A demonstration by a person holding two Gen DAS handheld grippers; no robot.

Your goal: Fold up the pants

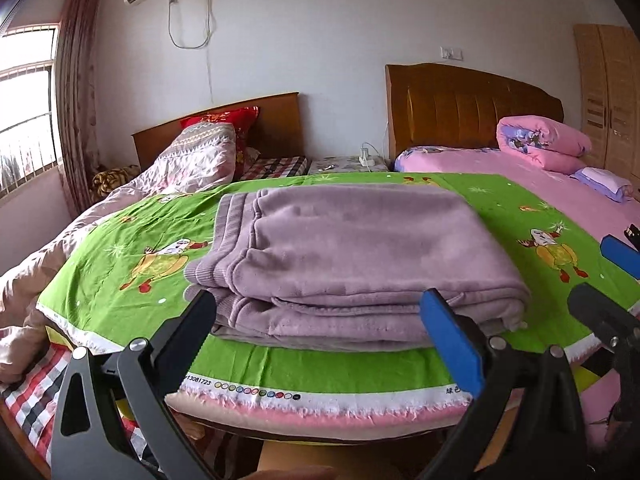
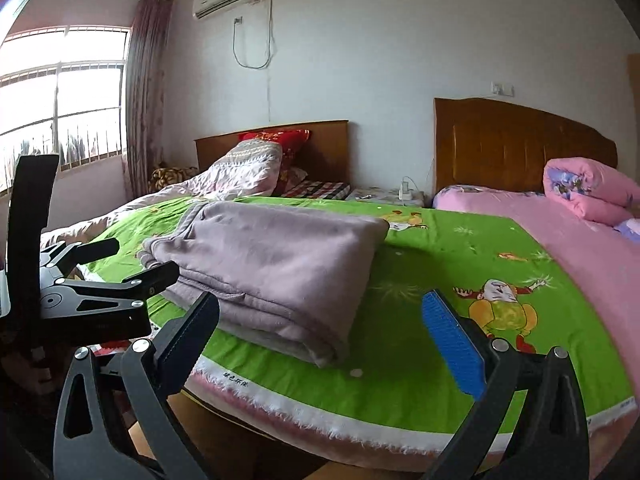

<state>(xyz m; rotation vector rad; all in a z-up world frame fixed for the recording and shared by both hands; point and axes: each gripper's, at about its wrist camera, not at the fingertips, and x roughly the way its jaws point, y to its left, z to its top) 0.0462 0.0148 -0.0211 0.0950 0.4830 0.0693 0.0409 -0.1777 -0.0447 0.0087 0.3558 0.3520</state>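
Note:
The lilac pants (image 1: 352, 256) lie folded in a thick stack on the green cartoon-print sheet (image 1: 120, 264). They also show in the right wrist view (image 2: 272, 264). My left gripper (image 1: 320, 312) is open and empty, its fingers just in front of the stack's near edge. My right gripper (image 2: 324, 316) is open and empty, near the stack's right front corner. The right gripper also shows in the left wrist view (image 1: 600, 276) at the right edge. The left gripper shows in the right wrist view (image 2: 132, 264) at the left.
The sheet's fringed front edge (image 1: 320, 400) hangs over the bed edge. A pink bed (image 1: 540, 184) with a rolled pink quilt (image 1: 540, 140) lies to the right. A pale quilt (image 1: 168, 168) is heaped at the back left. A wardrobe (image 1: 608, 96) stands far right.

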